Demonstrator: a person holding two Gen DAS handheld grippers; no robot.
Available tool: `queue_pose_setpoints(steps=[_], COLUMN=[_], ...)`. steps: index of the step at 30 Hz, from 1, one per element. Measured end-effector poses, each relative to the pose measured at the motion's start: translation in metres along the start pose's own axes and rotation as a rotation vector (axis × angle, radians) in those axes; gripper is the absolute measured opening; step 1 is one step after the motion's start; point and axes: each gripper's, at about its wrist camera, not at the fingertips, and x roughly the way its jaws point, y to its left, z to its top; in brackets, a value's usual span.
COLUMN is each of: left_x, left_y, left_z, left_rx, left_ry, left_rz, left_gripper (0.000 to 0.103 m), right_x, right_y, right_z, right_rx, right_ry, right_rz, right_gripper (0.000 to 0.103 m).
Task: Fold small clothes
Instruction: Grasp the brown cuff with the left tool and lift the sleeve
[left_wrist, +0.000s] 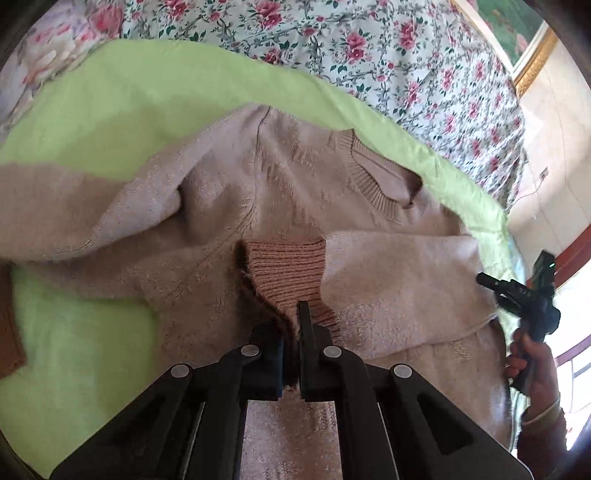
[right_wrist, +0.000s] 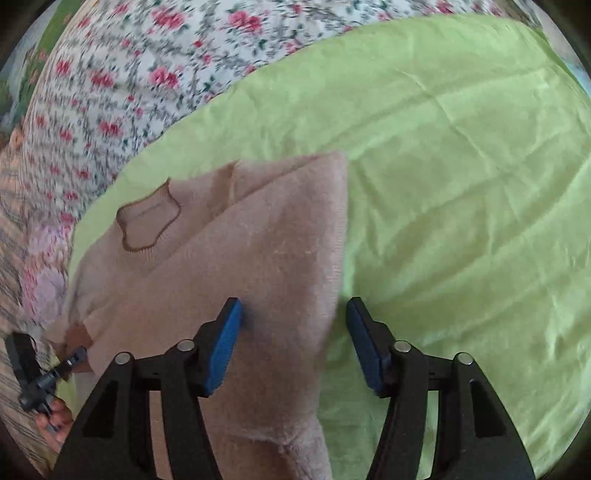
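One sweater (left_wrist: 295, 184) cuff (left_wrist: 288, 273) partly hidden, seemingly inside left gripper (left_wrist: 293, 325).

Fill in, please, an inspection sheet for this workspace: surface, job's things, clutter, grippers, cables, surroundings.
Surface: green sheet spread over a floral bedspread, lightly creased.
Job's things: one pink sweater lying flat, one sleeve folded across the body, its ribbed cuff lifted.
Clutter: nothing seen.
Grippers: left gripper shut on the cuff; right gripper open, the sweater's folded edge between its pads.
Cables: a thin wire seems to hang on the wall; none on the bed.
Surroundings: gold-framed picture on a pale wall.
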Motion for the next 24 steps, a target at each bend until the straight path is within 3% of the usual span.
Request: queue_pose_setpoints(steps=[2,4,7,9,12,14,16,17,19,22,24], left_x=[-0.004,-0.009,0.006,0.016,0.013,0.01,0.012,0.013,0.015,0.001,-0.015], left_y=[-0.008,-0.018,-0.029,-0.021,-0.01,-0.013,-0.015,-0.015,-0.012,-0.009,-0.005], left_z=[0.002,0.003,0.001,0.0,0.0,0.0,0.0,0.0,-0.001,-0.007,-0.014], left_rx=[0.018,0.045,0.098,0.073,0.036,0.059,0.068,0.067,0.054,0.049,0.055], left_ry=[-0.005,-0.021,0.007,0.032,0.032,0.021,0.029,0.033,0.048,0.05,0.032], left_rz=[-0.007,-0.027,0.022,0.031,-0.01,-0.002,0.009,0.012,0.006,0.012,0.037], left_gripper=[0.003,0.003,0.003,0.003,0.003,0.003,0.003,0.003,0.004,0.007,0.007], right_x=[-0.019,-0.036,-0.02,-0.01,-0.043,-0.056,-0.048,-0.041,-0.024,-0.042,-0.061], right_y=[-0.002,-0.006,-0.016,-0.019,-0.003,0.019,0.029,0.029,0.018,0.015,0.024], right_z=[0.004,0.005,0.0,-0.005,-0.013,-0.022,-0.032,-0.036,-0.046,-0.05,-0.056], right_rx=[0.006,-0.009,-0.004,-0.003,-0.017,-0.058,-0.076,-0.079,-0.073,-0.007,-0.011], right_ry=[-0.051,-0.097,-0.054,-0.013,-0.118,-0.139,-0.085,-0.057,-0.003,-0.037,-0.071], right_rz=[0.008,-0.037,-0.095,-0.12,-0.176,-0.093,-0.02,-0.029,-0.089,-0.054,0.008], right_gripper=[0.01,0.008,0.008,0.009,0.015,0.017,0.029,0.036,0.038,0.038,0.045])
